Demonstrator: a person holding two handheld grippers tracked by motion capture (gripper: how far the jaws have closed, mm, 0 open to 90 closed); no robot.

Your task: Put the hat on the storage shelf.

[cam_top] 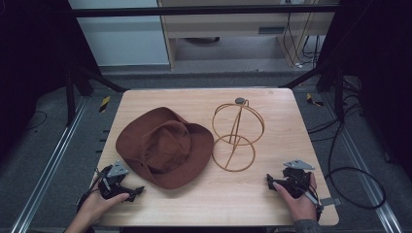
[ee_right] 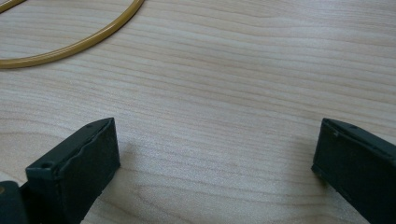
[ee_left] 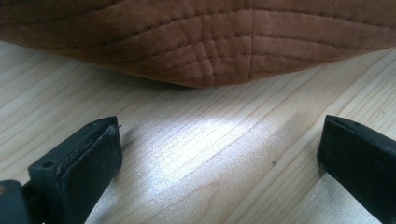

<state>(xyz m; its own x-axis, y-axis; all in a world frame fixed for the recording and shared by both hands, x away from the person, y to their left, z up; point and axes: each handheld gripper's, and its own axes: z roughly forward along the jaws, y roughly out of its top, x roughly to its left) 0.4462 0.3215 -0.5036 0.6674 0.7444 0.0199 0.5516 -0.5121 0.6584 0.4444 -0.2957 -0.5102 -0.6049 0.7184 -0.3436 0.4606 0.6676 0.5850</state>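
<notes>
Seen from above: pale wood table (cam_top: pixel 204 199), w/ brown hat (cam_top: pixel 164 145) lying crown-up, left of centre, brim spread flat on the wood, its near edge not far from the front edge. Just right of hat, close to but apart from brim: gold wire stand (cam_top: pixel 236 137), upright, round ring base on the table, second ring rising above it, small dark knob on top, toward the back edge. Near front-left corner: left gripper (cam_top: pixel 138 190) held in a hand (cam_top: pixel 94 208), resting low on the table, jaws aimed right, toward hat brim, just short of it. Near front-right corner: right gripper (cam_top: pixel 268 181) in the other hand (cam_top: pixel 299 201), jaws aimed left, in front of stand base & apart from it. Left gripper view: both black jaws spread wide, bare wood betw. them, stitched brim (ee_left: pixel 201 42) across the top, near but not touching. Right gripper view: jaws likewise spread wide, nothing betw. them, curve of stand's base ring (ee_right: pixel 79 44) at upper left, well clear of the tips. Beyond table: grey floor, cables, dark frame rails.
</notes>
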